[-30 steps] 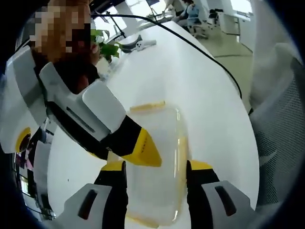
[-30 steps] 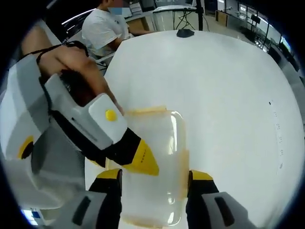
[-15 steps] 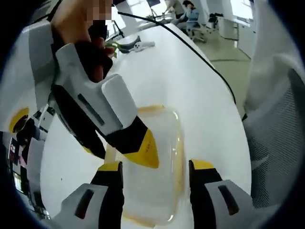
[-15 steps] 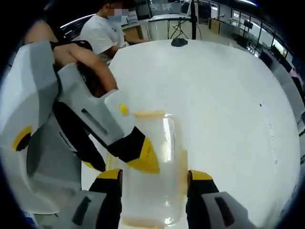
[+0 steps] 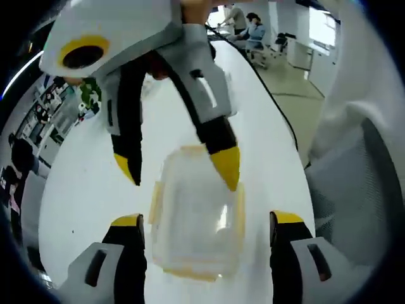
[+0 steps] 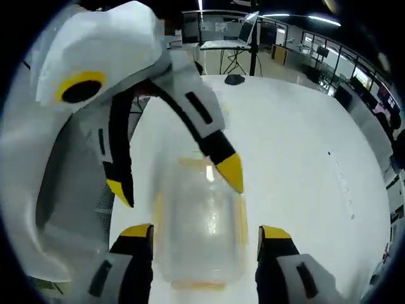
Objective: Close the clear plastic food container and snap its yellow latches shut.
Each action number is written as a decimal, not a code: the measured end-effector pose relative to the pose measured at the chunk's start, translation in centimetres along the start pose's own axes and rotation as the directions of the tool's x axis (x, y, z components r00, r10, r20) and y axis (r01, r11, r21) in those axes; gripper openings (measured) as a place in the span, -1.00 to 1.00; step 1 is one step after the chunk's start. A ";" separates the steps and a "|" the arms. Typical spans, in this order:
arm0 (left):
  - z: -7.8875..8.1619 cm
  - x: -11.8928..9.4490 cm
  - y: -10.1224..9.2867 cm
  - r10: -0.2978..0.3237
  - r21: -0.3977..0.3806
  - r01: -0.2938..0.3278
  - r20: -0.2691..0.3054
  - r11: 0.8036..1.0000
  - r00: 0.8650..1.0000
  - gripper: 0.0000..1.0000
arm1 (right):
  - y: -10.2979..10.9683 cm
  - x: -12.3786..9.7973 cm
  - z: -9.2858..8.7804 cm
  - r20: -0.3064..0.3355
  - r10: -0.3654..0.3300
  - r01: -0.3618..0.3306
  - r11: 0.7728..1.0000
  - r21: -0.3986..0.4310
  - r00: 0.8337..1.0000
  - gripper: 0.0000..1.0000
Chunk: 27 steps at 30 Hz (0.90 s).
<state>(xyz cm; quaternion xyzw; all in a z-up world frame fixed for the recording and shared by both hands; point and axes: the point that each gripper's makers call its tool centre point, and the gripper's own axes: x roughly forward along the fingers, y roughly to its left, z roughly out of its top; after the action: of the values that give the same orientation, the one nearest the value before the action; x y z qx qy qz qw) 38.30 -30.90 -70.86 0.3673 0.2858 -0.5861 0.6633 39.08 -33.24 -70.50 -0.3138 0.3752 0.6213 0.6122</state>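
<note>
1. A wide white worktop [image 5: 76, 190] carries the clear plastic food container [image 5: 196, 221], which lies flat near the 6 o'clock edge of the left gripper view, with its lid on.
2. Yellow latches [image 5: 155, 201] run along the container's sides and ends; whether each one is snapped down cannot be told.
3. The left gripper [image 5: 205, 223] looks down on the container, its jaws spread wide with one yellow-tipped jaw on each side, both clear of the plastic.
4. The right gripper [image 5: 178, 172] comes in from 12 o'clock in that view, its jaws apart; one yellow tip hangs over the container's 2 o'clock corner, the other is off toward 9 o'clock over bare worktop. Contact cannot be judged.
5. In the right gripper view the container [image 6: 197, 221] is blurred and lies between that gripper's [image 6: 205, 231] open jaws, with the left gripper [image 6: 177, 180] arching over it from 11 o'clock.
6. A black cable [image 5: 269, 95] trails across the worktop toward 1 o'clock in the left gripper view, and a mesh chair back [image 5: 354, 190] is at 3 o'clock beside the worktop's edge.
7. Far off at 12 o'clock a seated person [image 5: 252, 28] is at a desk in an open office; green leaves [image 5: 88, 95] show at 10 o'clock.
8. In the right gripper view a dark object [image 6: 234, 79] lies at the worktop's far edge, with a tripod stand [image 6: 243, 44] and glazed partitions behind it.
</note>
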 end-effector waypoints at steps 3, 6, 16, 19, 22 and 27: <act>-1.3 -0.5 0.7 -0.010 -0.024 0.009 -0.018 1.000 1.000 0.73 | 0.6 0.0 -0.9 -0.004 0.013 -0.013 1.000 0.028 1.000 0.64; -2.7 -0.5 0.9 -0.016 -0.033 0.015 -0.045 0.999 0.999 0.72 | 0.9 0.3 -2.2 -0.021 -0.005 0.005 1.000 0.021 1.000 0.79; -5.6 1.6 0.4 -0.056 -0.016 0.054 -0.139 0.998 0.989 0.68 | 0.9 2.3 -4.9 -0.063 -0.072 0.070 0.997 -0.027 0.995 0.82; -5.9 2.0 0.4 -0.063 -0.021 0.061 -0.145 0.998 0.987 0.64 | 1.1 2.8 -5.3 -0.073 -0.073 0.070 0.997 -0.044 0.995 0.66; -6.2 2.3 0.4 -0.069 -0.031 0.065 -0.151 0.997 0.986 0.62 | 0.5 2.9 -5.0 -0.059 -0.102 0.100 0.995 -0.030 0.993 0.59; -6.5 2.7 0.4 -0.061 -0.029 0.057 -0.151 0.998 0.987 0.59 | 0.3 3.1 -4.8 -0.063 -0.113 0.110 0.992 -0.054 0.992 0.52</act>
<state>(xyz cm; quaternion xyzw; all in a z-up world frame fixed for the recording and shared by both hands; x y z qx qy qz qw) 39.46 -27.04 -76.64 0.3939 0.3533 -0.5722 0.6266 38.28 -35.70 -75.65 -0.3700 0.3611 0.5846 0.6252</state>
